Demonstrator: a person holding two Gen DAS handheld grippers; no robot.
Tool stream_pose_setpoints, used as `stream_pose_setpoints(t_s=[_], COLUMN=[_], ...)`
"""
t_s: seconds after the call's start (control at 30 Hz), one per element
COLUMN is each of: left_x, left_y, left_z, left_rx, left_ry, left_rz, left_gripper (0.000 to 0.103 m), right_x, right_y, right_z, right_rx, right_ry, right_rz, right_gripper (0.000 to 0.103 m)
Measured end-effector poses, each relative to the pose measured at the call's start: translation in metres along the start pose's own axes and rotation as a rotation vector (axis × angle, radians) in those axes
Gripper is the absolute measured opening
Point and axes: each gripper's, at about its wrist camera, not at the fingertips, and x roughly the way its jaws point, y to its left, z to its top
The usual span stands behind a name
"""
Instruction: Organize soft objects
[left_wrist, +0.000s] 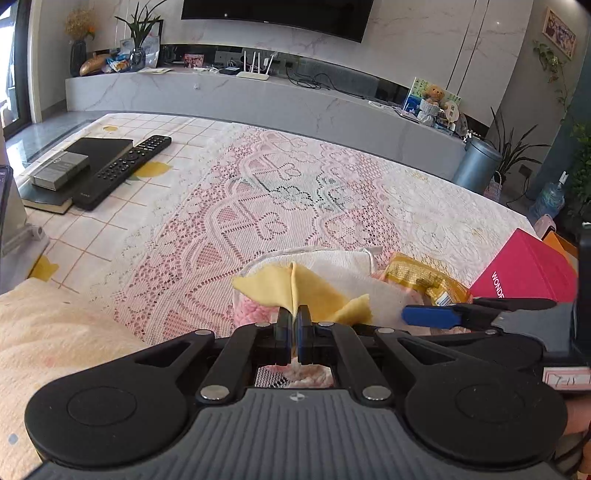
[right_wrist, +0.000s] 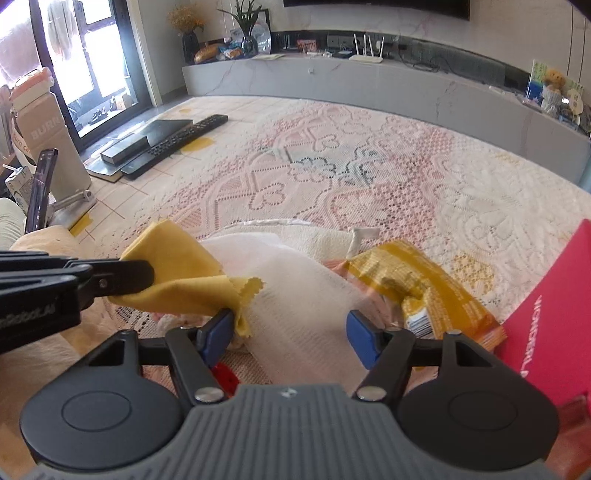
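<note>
This is a home living room. A large flat television (left_wrist: 275, 16) hangs on a pale marble-look wall above a long, low grey media console (left_wrist: 258, 99), which carries a white router (left_wrist: 254, 68) with upright antennas, a dark vase of dried flowers (left_wrist: 78, 44), a leafy plant in a glass vase (left_wrist: 138, 40), and a small teddy bear (left_wrist: 433, 96) beside picture cards. A framed picture (left_wrist: 559, 33) hangs on the right wall, with potted plants (left_wrist: 515, 147) and a grey pedal bin (left_wrist: 476, 164) below it. The table (left_wrist: 207, 221) in front wears a white lace cloth and holds a television remote (left_wrist: 123, 170) and books (left_wrist: 79, 166). A glass door (right_wrist: 88, 66) lets in daylight.
</note>
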Motion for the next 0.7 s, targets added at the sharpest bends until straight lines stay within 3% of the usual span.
stream_pose_setpoints(t_s=[0.03, 0.1, 0.2, 0.47, 0.7], left_x=[0.001, 0.001, -0.001, -0.008, -0.027], left_y=[-0.001, -0.001, 0.001, -0.004, -0.004], left_z=[-0.001, -0.001, -0.001, -0.002, 0.0], left_rx=[0.003, 0.005, -0.003, 0.02, 0.012], left_ry=[0.001, 0.0, -0.006, -0.043, -0.112], left_rz=[-0.003, -0.009, -0.018, -0.039, -0.034], left_gripper=[0.003, 0.003, 0.003, 0.003, 0.003], right_x=[0.001, 0.004, 0.002, -0.046, -0.091], right_y=[-0.001, -0.001, 0.002, 0.004, -0.001], right_z=[0.001, 0.001, 0.0, 0.003, 0.006], right_rx=[0.012, 0.018, 0.001, 0.012, 0.069], right_ry=[0.009, 0.034, 0.035, -0.084, -0.167], right_rz=[0.016, 0.031, 0.014, -0.055, -0.039], right_gripper=[0.047, 0.018, 0.0, 0.0, 0.0])
